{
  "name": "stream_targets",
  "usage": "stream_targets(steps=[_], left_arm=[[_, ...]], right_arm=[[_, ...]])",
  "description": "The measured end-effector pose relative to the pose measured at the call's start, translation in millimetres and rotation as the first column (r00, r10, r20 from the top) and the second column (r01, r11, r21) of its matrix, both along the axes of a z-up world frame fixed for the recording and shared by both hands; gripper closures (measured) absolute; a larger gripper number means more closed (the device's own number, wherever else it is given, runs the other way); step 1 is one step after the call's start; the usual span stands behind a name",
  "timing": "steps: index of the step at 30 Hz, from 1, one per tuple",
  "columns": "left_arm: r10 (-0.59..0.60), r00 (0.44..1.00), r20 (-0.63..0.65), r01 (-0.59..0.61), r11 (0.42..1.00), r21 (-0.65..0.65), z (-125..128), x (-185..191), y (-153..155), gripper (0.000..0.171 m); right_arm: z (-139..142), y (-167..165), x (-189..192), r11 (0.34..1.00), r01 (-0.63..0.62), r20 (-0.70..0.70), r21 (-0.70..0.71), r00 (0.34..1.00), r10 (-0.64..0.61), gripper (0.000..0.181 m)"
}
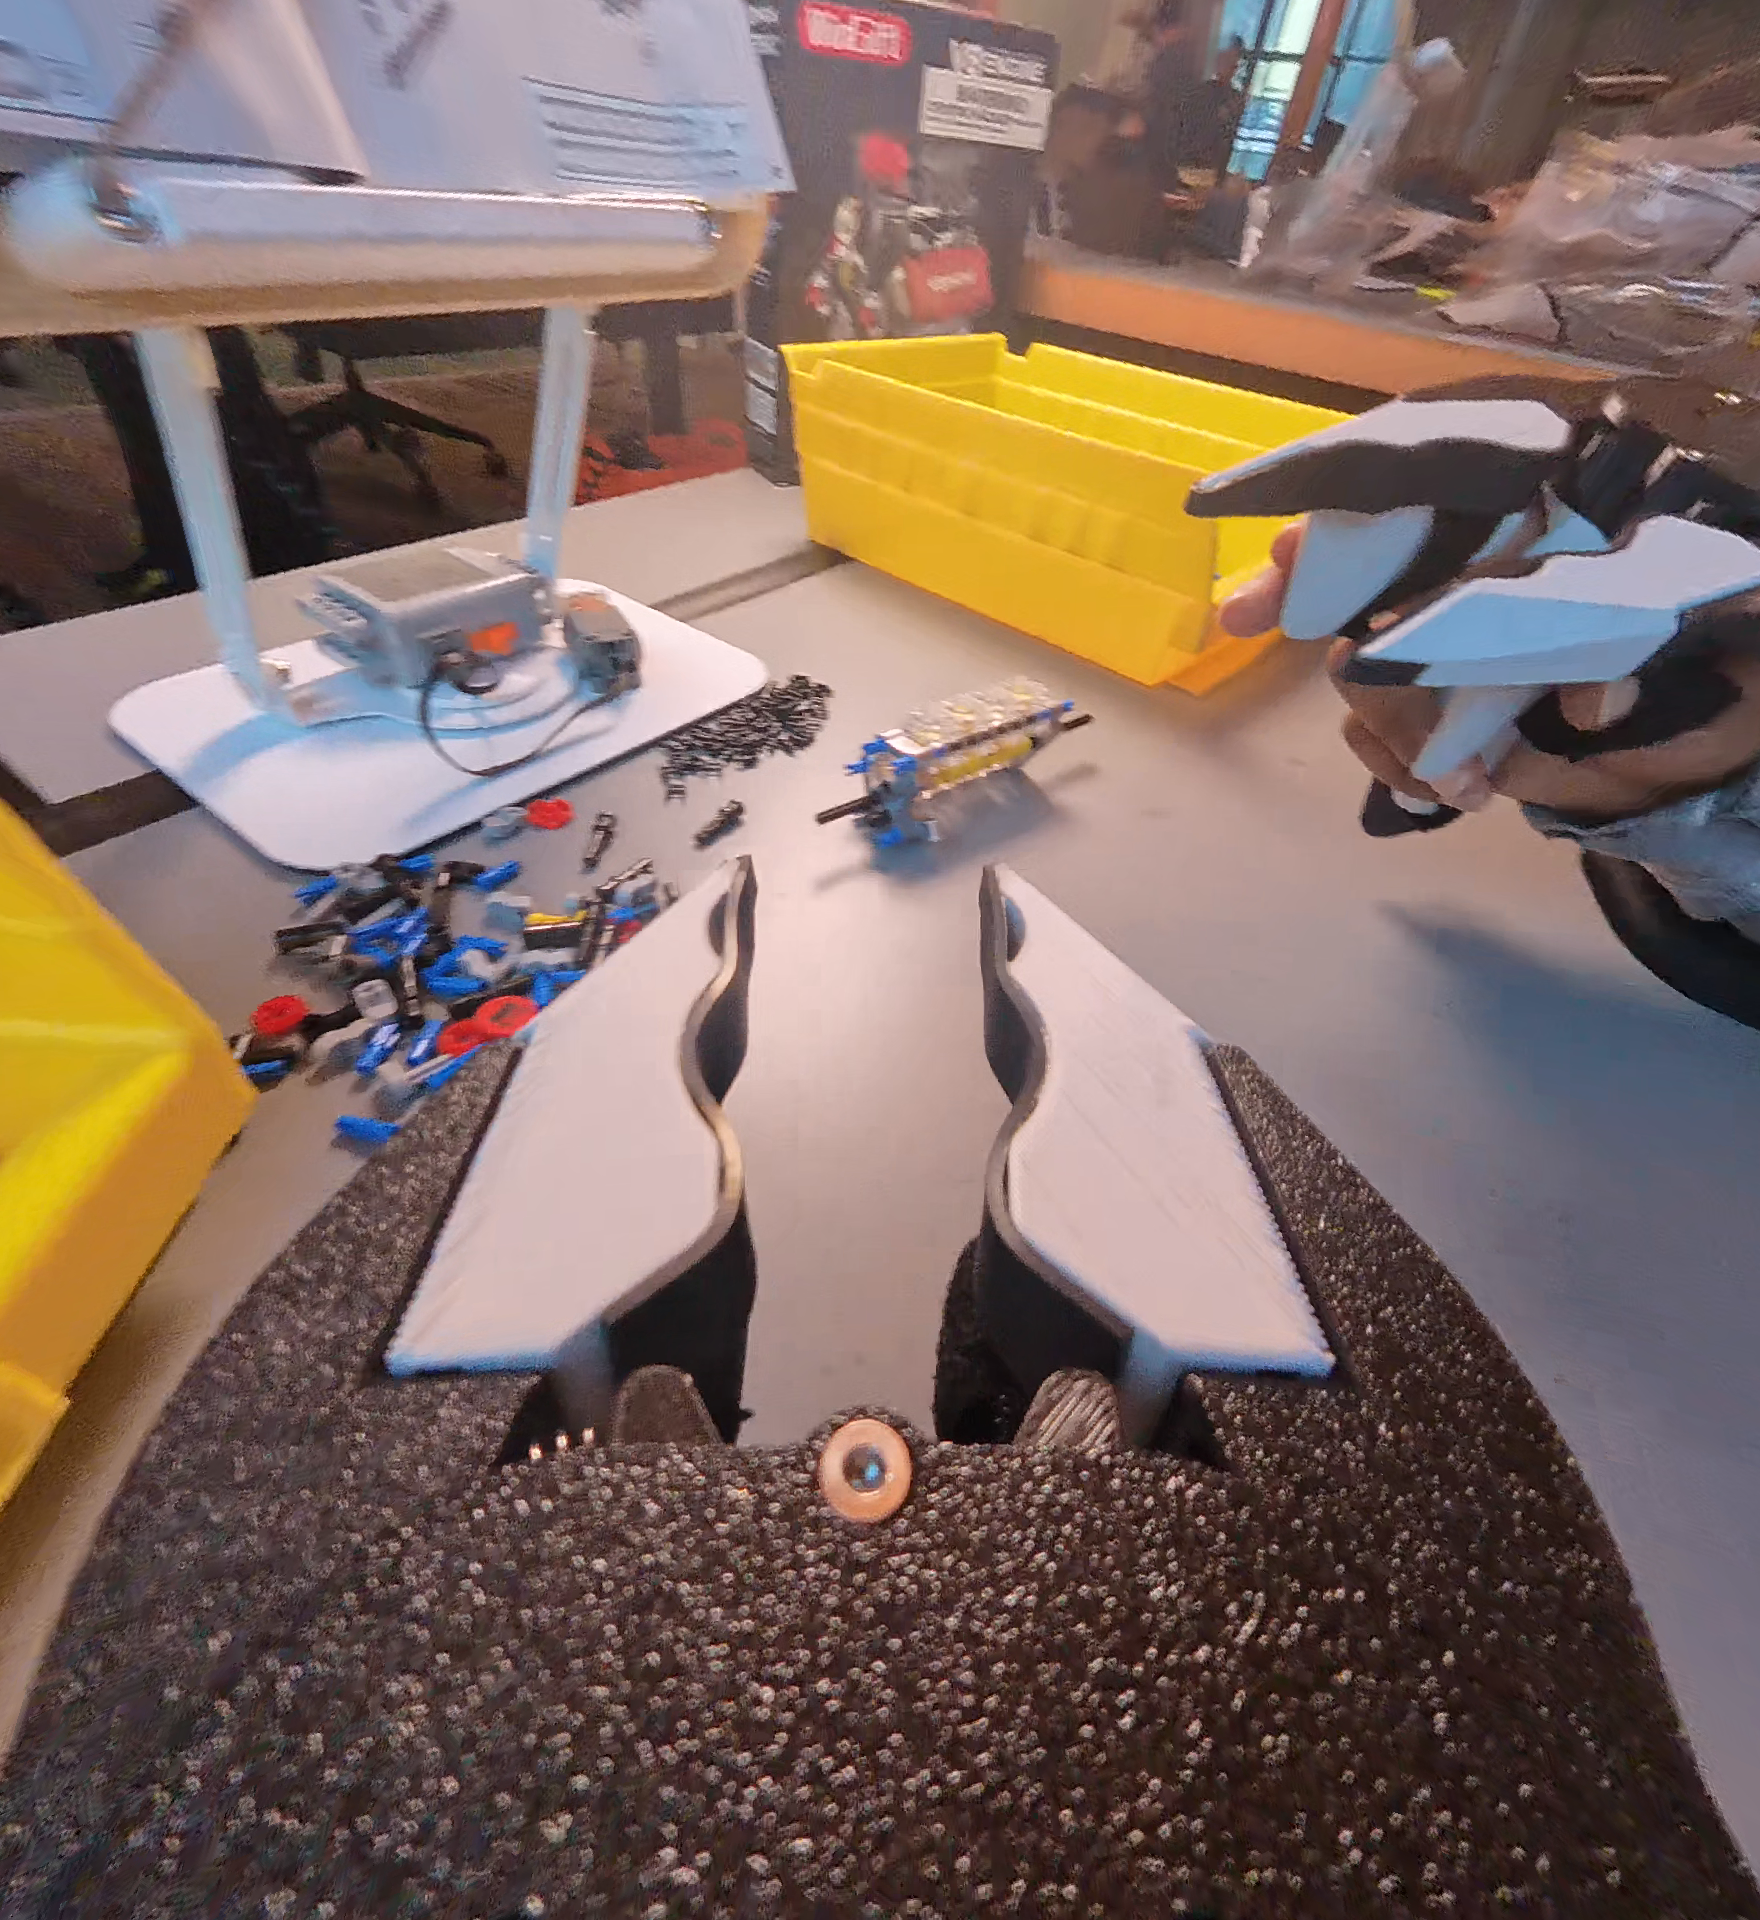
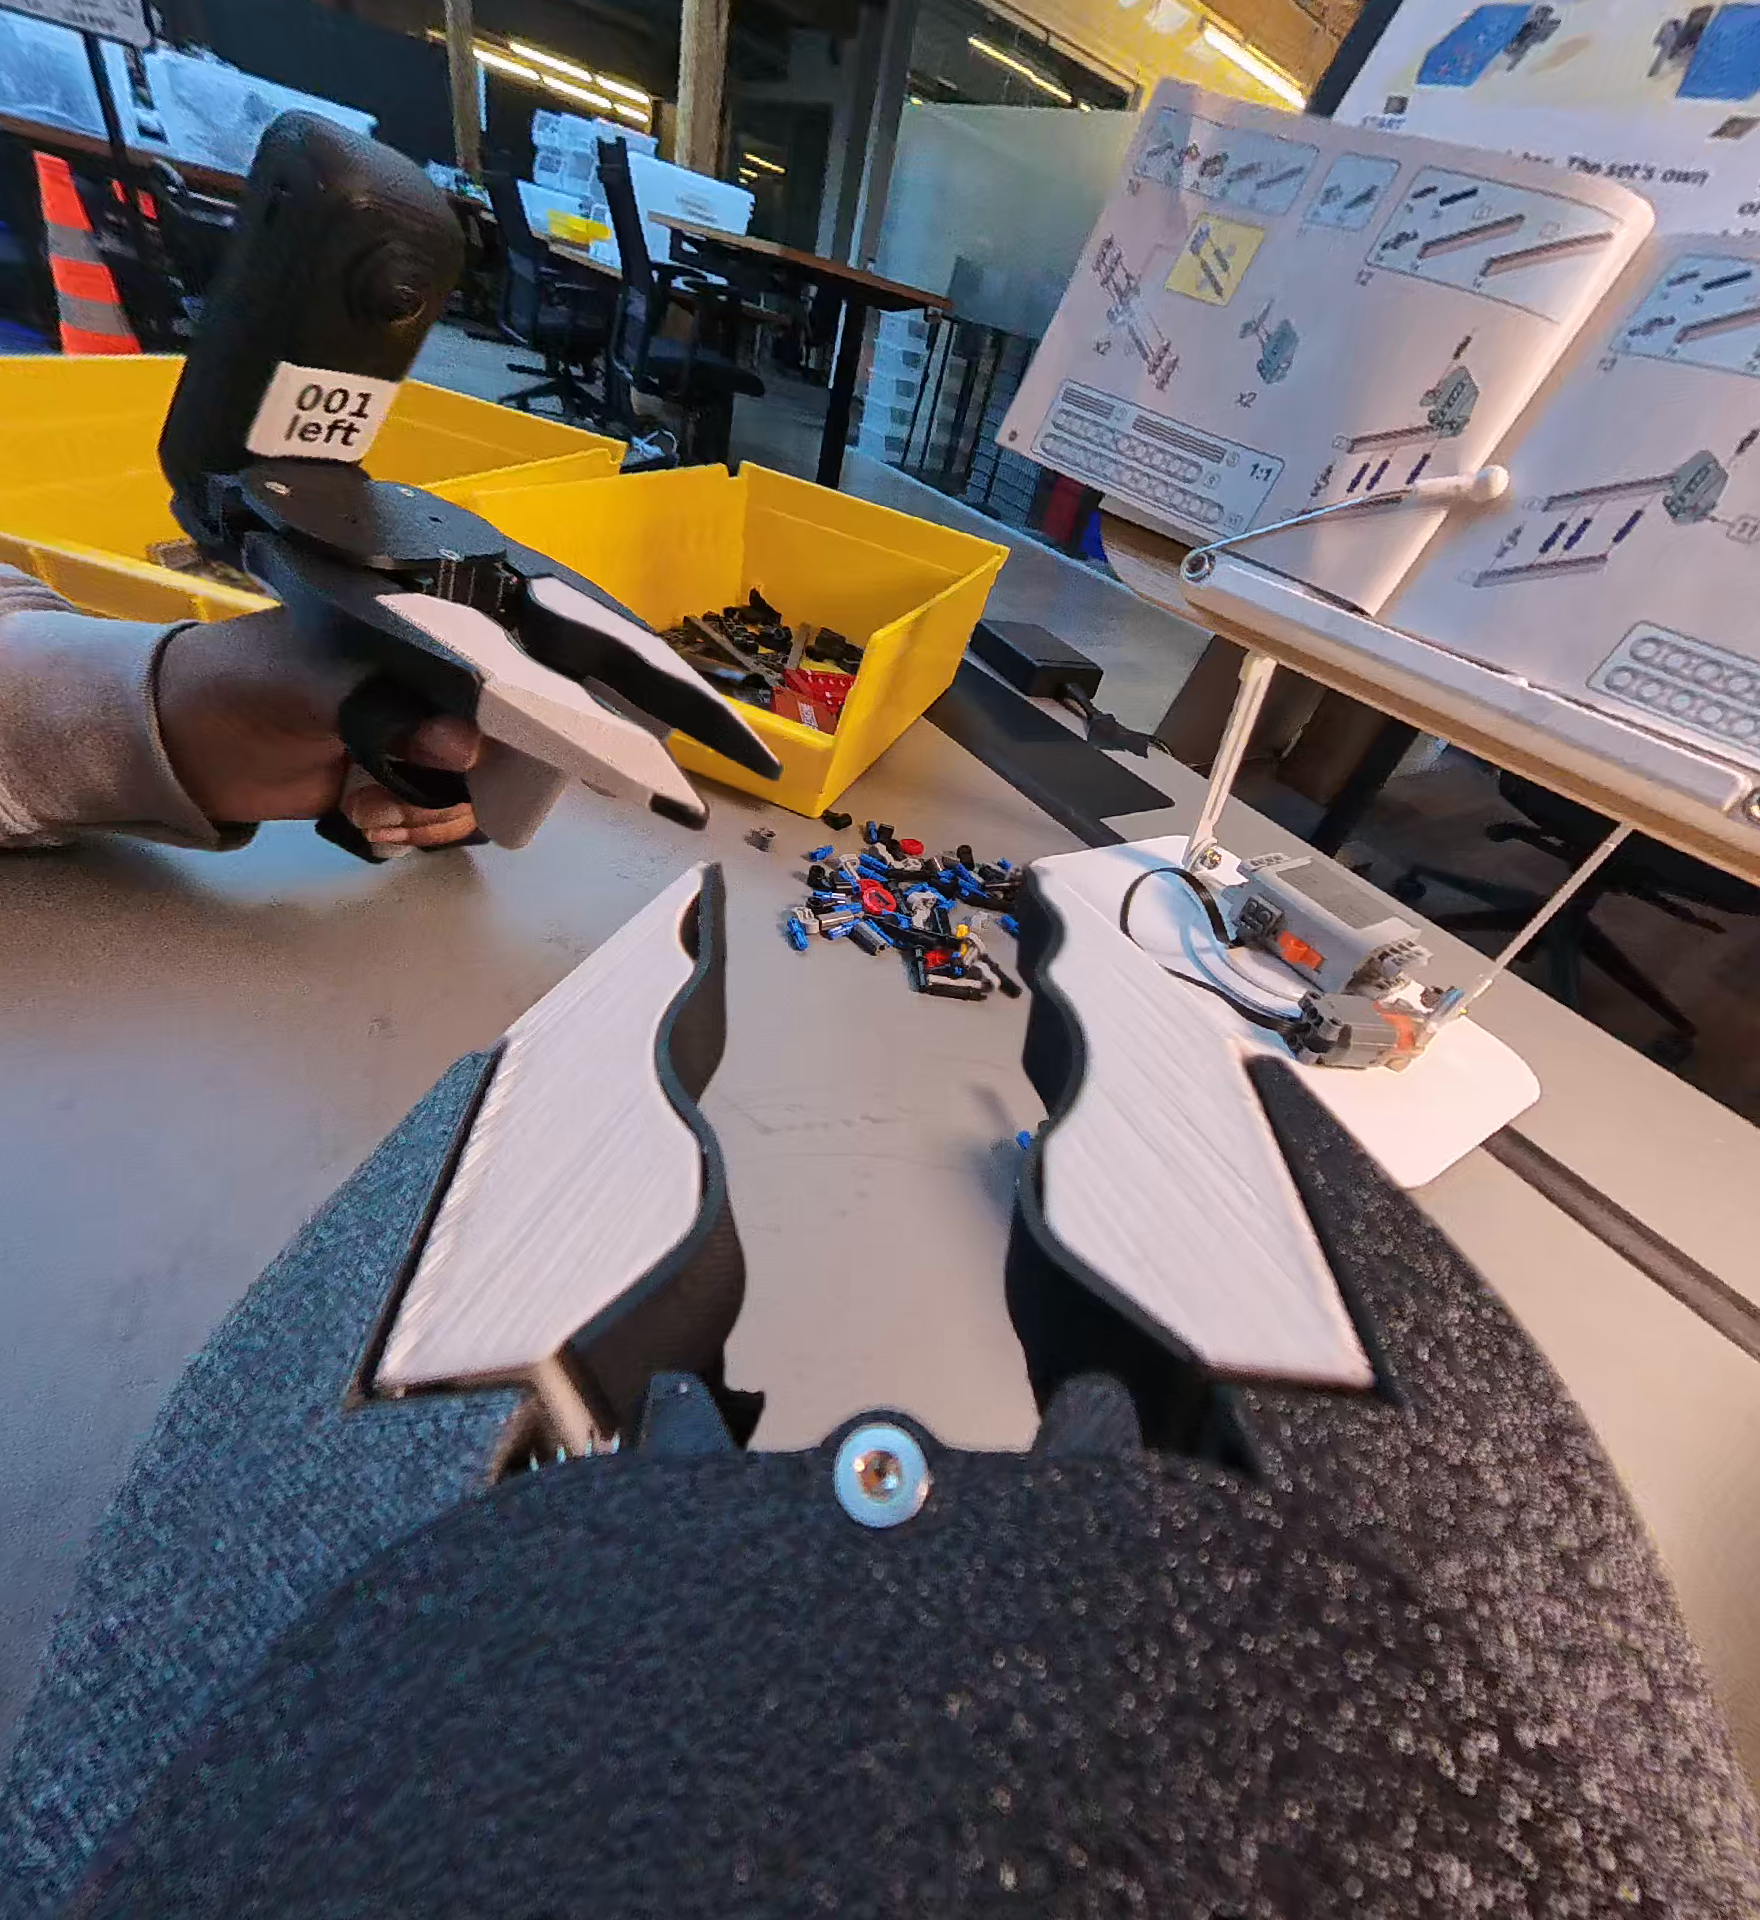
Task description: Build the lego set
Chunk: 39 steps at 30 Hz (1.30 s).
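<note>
Speckled black foam-like padding fills the near edge of both wrist views, each with 1 bright screw at its middle. From it the left gripper [image 1: 865, 883] reaches forward with 2 pale, ridged plastic fingers edged in wavy black rubber; its jaws stand apart with bare grey table [image 1: 1271, 1039] between them, holding nothing. The right gripper [image 2: 865, 883] is built the same way and likewise gapes empty over the tabletop.

Just beyond the left gripper's left finger lies a loose pile of small parts [image 1: 419, 956], blue, black, red and grey pins and connectors, too small and blurred to sort singly. Farther off sits a small assembly [image 1: 949, 764] of clear, blue and yellow pieces on a black axle; its make-up is hard to read. A scatter of tiny black pins [image 1: 751, 717] lies beside it.

At far left a white stand base [image 1: 356, 769] carries a grey battery box [image 1: 419, 613] with an orange switch and a dark wired motor. The stand's tilted shelf holds an instruction booklet [image 2: 1323, 312], cut off at the frame edge.

A ribbed yellow bin [image 1: 1011, 520] stands far right; another yellow bin [image 2: 855, 582] holds dark and red parts, probably beams. A hand [image 2: 263, 717] grips the left gripper's handle.
</note>
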<state>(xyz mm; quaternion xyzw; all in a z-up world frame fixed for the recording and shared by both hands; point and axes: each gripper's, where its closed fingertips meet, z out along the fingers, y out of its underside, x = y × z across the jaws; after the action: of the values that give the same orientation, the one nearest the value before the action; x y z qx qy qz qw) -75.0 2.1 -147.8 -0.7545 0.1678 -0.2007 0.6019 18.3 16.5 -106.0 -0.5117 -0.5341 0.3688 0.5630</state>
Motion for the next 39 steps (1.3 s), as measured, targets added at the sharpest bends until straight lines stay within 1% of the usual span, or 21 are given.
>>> stream_targets(steps=[3,6,7,10,12,14,16,17,19,21,24,28,34,39], left_arm=[[0.087,0.996,0.007,-0.087,0.996,0.021,1,-21,6,0.119],[0.157,0.988,0.006,-0.157,0.985,0.066,10,-34,10,0.117],[0.180,0.984,0.002,-0.179,0.980,0.084,12,-37,11,0.119],[0.260,0.965,-0.024,-0.253,0.956,0.149,28,-52,26,0.139],[0.324,0.946,-0.031,-0.310,0.925,0.220,54,-66,41,0.150],[0.386,0.923,-0.008,-0.365,0.879,0.307,90,-83,55,0.159],[0.440,0.898,0.017,-0.415,0.832,0.368,124,-99,70,0.169],[0.468,0.883,0.024,-0.438,0.805,0.400,140,-108,76,0.171],[0.525,0.851,0.023,-0.478,0.755,0.450,165,-124,89,0.171],[0.555,0.831,0.027,-0.500,0.725,0.473,180,-136,99,0.171],[0.568,0.822,0.050,-0.516,0.703,0.489,192,-147,111,0.171],[0.577,0.815,0.042,-0.519,0.696,0.497,202,-155,129,0.171],[0.594,0.804,0.019,-0.537,0.713,0.450,190,-166,150,0.171],[0.596,0.803,-0.005,-0.532,0.720,0.447,184,-167,152,0.171]], right_arm=[[-6,5,-1,1.000,0.014,-0.005,-0.024,1.000,-0.014,0.122],[-11,4,-5,0.999,0.004,-0.005,-0.034,1.000,-0.004,0.120],[-13,3,-6,0.999,-0.001,-0.003,-0.034,1.000,0.001,0.120],[-18,0,-9,0.999,-0.022,0.008,-0.043,1.000,0.022,0.122],[-23,-1,-10,0.997,-0.039,0.017,-0.063,0.999,0.040,0.126],[-28,-4,-12,0.995,-0.059,0.030,-0.079,0.998,0.062,0.131],[-28,-6,-12,0.995,-0.066,0.034,-0.068,0.997,0.069,0.134],[-28,-6,-11,0.996,-0.068,0.035,-0.064,0.997,0.071,0.136],[-28,-7,-11,0.996,-0.070,0.038,-0.063,0.997,0.072,0.137],[-28,-7,-10,0.996,-0.071,0.043,-0.060,0.996,0.074,0.137],[-29,-7,-10,0.996,-0.071,0.047,-0.059,0.996,0.074,0.138],[-30,-7,-10,0.994,-0.077,0.049,-0.072,0.996,0.081,0.138],[-31,-8,-11,0.993,-0.086,0.048,-0.080,0.995,0.090,0.138],[-31,-9,-11,0.993,-0.093,0.049,-0.079,0.994,0.097,0.138]])
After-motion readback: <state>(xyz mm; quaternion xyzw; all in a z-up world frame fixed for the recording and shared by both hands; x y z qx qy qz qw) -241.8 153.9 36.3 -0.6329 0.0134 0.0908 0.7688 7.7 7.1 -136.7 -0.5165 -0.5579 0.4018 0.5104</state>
